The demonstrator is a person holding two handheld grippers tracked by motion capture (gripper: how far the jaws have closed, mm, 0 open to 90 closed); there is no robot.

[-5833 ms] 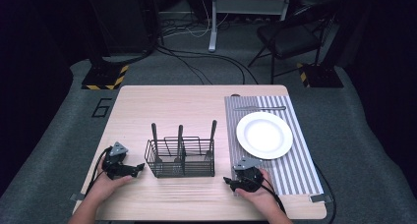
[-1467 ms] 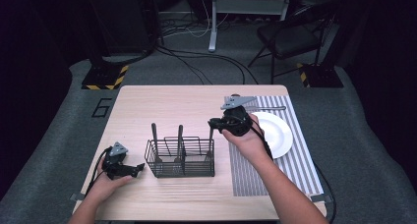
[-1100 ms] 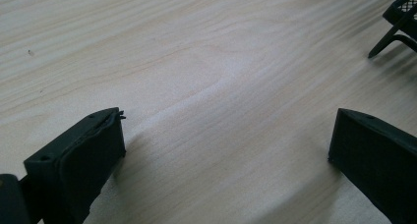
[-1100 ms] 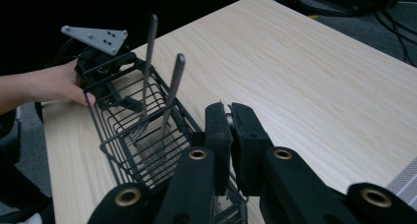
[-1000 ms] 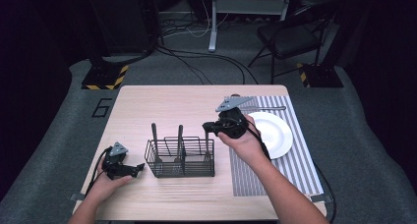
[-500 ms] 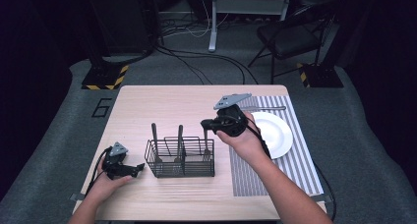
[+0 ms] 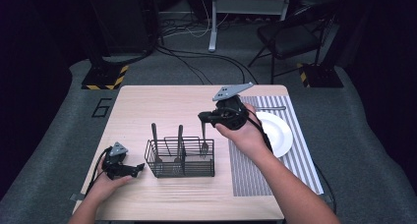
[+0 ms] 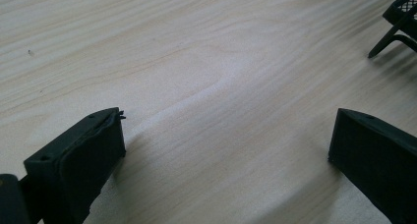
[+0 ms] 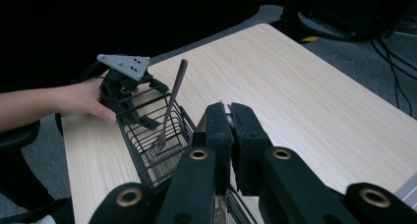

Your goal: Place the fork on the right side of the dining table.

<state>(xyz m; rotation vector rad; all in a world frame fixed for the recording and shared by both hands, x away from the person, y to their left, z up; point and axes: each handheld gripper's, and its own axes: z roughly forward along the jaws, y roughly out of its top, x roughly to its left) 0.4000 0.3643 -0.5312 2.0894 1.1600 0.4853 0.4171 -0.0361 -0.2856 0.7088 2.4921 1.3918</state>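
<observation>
My right tongs pinch the fork handle in the wire caddy, so I'd lift straight up, left tongs spread idle on the counter.

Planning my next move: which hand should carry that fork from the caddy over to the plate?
Right, probably. The right gripper is shut on the fork over the caddy, beside the plate. The left gripper rests open on the table, on the caddy's far side.

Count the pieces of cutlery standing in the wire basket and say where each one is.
3. One utensil stands at the basket's left end, a second in the middle, and a fork at the right end, its handle gripped by the right gripper. Shorter pieces could be hidden.
</observation>
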